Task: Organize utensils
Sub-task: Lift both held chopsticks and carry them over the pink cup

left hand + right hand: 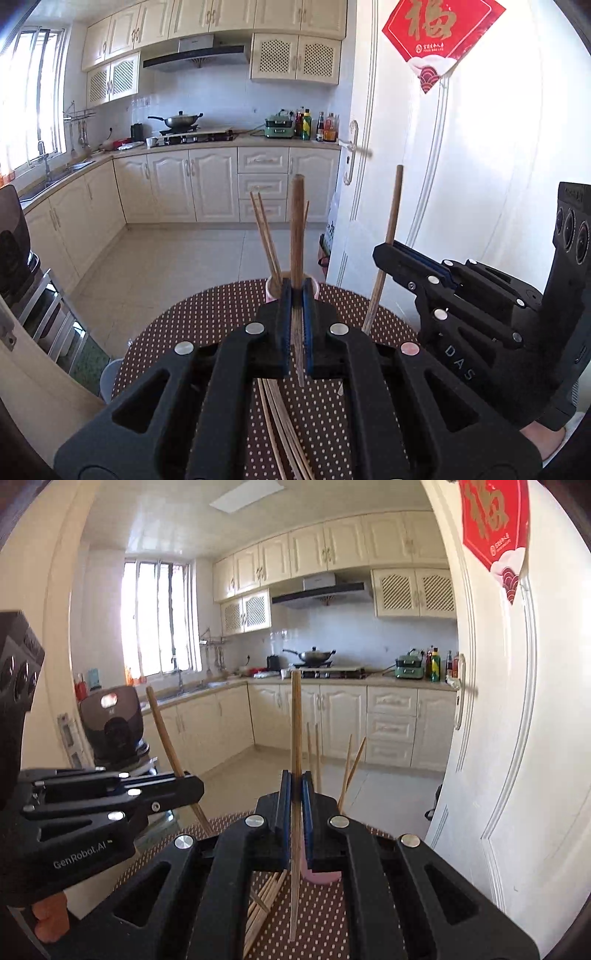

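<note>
- Left gripper: jaws clamp one brown wooden chopstick upright.
- Right gripper: jaws clamp another wooden chopstick.
- Pink cup on dotted brown worktop holds thin chopsticks.

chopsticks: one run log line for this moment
left gripper: shut on chopstick | right gripper: shut on chopstick | pink cup: holds chopsticks | loose chopsticks: on table

Cream kitchen cabinets, pale tiled floor, bright window, white door.
</note>
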